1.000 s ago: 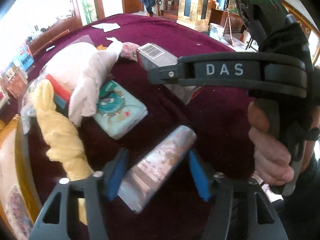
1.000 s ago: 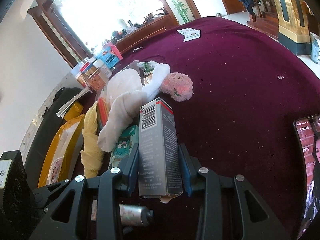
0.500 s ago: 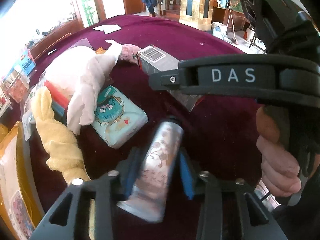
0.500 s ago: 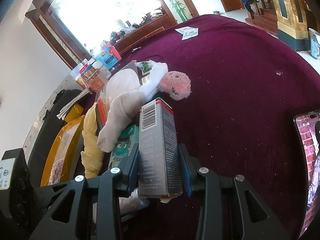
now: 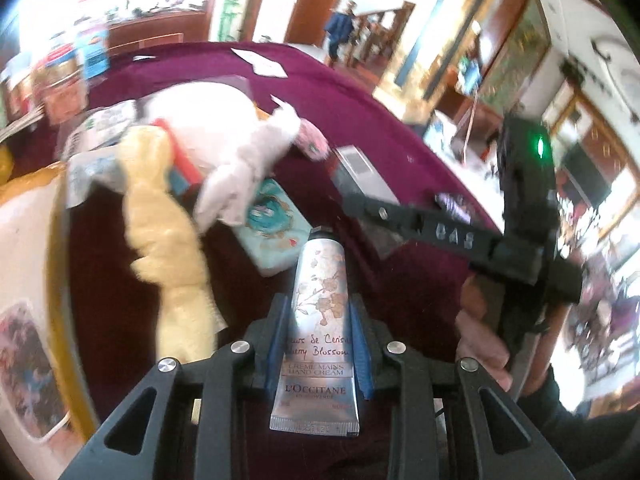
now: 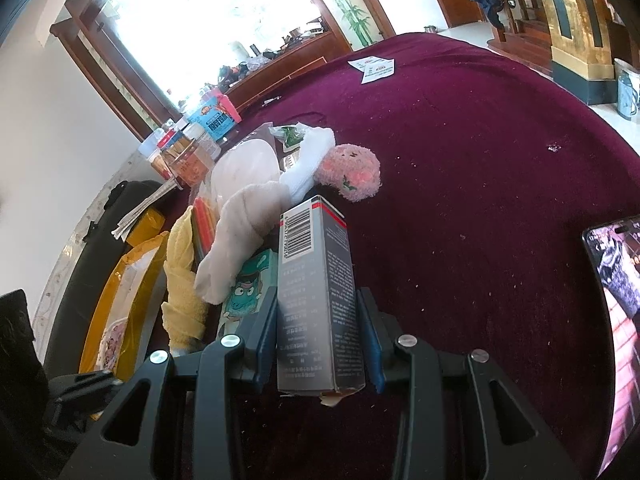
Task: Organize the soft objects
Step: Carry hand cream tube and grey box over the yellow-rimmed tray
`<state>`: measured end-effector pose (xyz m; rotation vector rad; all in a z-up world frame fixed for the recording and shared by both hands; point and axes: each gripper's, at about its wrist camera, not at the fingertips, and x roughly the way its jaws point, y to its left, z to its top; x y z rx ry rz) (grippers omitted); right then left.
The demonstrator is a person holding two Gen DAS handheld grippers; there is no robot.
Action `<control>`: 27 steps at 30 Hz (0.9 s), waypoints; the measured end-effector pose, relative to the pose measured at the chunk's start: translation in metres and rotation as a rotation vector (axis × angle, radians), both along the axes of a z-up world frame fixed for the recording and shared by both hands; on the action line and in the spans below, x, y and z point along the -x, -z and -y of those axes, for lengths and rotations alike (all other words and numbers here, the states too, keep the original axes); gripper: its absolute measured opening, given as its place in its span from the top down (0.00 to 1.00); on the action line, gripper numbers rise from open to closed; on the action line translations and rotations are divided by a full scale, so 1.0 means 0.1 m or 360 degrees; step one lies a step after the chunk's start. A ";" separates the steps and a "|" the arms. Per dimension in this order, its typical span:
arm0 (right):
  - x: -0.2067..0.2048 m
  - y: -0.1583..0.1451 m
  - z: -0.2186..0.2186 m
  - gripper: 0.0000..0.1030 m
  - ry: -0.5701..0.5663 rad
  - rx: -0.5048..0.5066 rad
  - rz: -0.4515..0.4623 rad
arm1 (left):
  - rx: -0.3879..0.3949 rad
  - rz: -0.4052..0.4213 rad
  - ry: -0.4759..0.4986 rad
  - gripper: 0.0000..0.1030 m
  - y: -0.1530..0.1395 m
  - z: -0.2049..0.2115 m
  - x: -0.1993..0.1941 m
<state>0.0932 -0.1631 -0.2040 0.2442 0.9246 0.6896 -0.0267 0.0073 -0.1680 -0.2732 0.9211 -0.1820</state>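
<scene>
Left wrist view: left gripper (image 5: 320, 344) now clamped on the hand-cream tube (image 5: 320, 320), blue pads pressing both sides, cap end pointing away from the lens. A sec ago the tube lay slantwise on the maroon tablecloth (image 5: 420, 280) w/ the jaws wide apart around it; they have just been closing, w/ the tube between them, and the tube is now square in the grip and looks lifted off the cloth. Background is smeared, so the hand appears to be mid-move.

Right wrist view: right gripper (image 6: 316, 336) closed on the grey carton (image 6: 316, 292), barcode end up, lower end at or near the cloth; unchanged vs. a sec ago. The person's right hand (image 5: 480, 344) shows on that tool's grip in the left view.

Soft items sit in a heap at left: yellow towel (image 5: 164, 248), white cloth (image 5: 244, 168), pink plush (image 6: 352, 172), w/ a teal cartoon pack (image 5: 276, 232) just beside the towel. A phone (image 6: 616, 300) lies at the right edge, well apart.

Reading: the pick-up of the tube looks done; both tools are loaded. Probably the tube goes into the carton next, which would need cap and carton mouth aligned. The heap itself is not yet sorted.
</scene>
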 end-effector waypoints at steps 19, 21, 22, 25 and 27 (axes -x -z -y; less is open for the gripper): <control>0.74 -0.39 -0.99 0.65 -0.0494 -0.0060 0.0139 | 0.0117 0.0196 -0.0698 0.71 -0.57 -1.47 0.71; 0.80 -0.40 -1.10 0.65 -0.0550 -0.0059 0.0147 | 0.0110 0.0197 -0.0770 0.71 -0.56 -1.61 0.79; 0.84 -0.41 -1.16 0.65 -0.0581 -0.0059 0.0150 | 0.0108 0.0191 -0.0813 0.71 -0.55 -1.69 0.83; 0.90 -0.42 -1.32 0.65 -0.0658 -0.0070 0.0133 | 0.0118 0.0168 -0.0896 0.71 -0.49 -1.86 0.88; 0.93 -0.44 -1.43 0.65 -0.0699 -0.0078 0.0125 | 0.0129 0.0148 -0.0923 0.71 -0.45 -1.94 0.89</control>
